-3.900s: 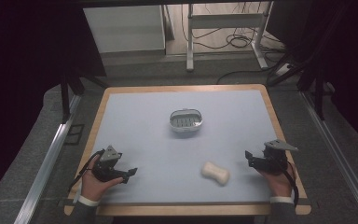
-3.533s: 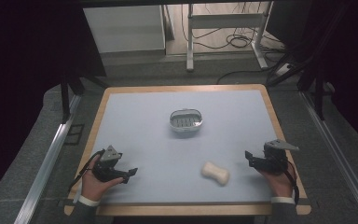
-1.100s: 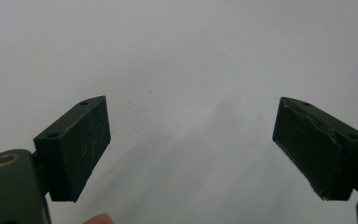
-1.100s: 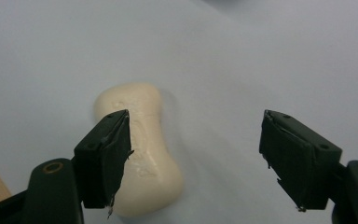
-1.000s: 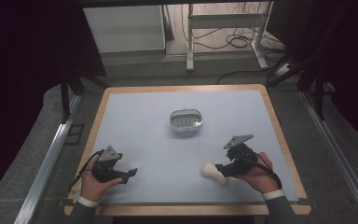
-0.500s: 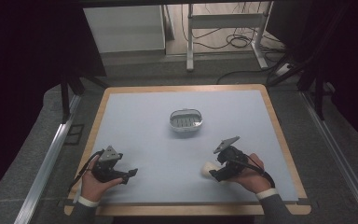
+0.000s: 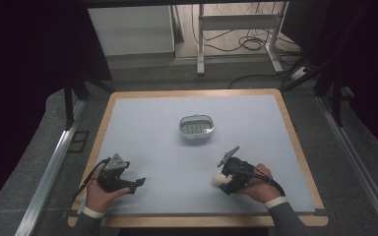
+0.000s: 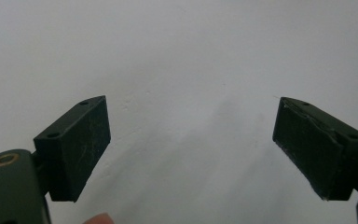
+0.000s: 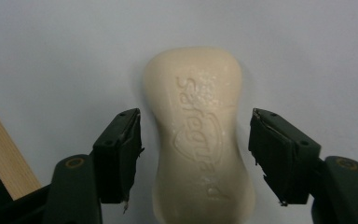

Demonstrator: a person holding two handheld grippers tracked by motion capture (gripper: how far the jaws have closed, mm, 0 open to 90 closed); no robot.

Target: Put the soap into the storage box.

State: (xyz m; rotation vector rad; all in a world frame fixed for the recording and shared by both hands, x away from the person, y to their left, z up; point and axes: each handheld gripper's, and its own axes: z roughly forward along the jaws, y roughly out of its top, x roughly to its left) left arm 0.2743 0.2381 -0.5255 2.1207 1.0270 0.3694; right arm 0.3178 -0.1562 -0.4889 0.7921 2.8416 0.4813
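**Soap bar lies between the spread jaws of the right gripper**

Soap bar (image 9: 200, 135), cream-coloured with a stamped brand mark on its top face, lies flat on the pale blue-grey table (image 7: 157, 128) near the front right. The right gripper (image 9: 195, 156) has its jaws set wide to either side of the bar, with a clear gap on each side and no contact visible. In the high view the bar (image 7: 219, 178) shows just at that gripper's (image 7: 225, 181) tip, with the person's right hand (image 7: 256, 183) behind it.

The left gripper (image 8: 189, 149) rests near the front left, its jaws wide apart over bare tabletop; the high view shows it (image 7: 135, 183) held in the left hand (image 7: 101, 191).

A small oval dish (image 7: 196, 127) with a slatted insert sits near the table's middle, well apart from the soap. The top has a light wooden rim (image 7: 295, 142). Grey flooring surrounds it, with metal rails (image 7: 54, 162) at the sides. Beyond the far edge stand a white cabinet (image 7: 130, 29) and a metal frame (image 7: 238, 24) with loose cables (image 7: 253, 44) on the floor.
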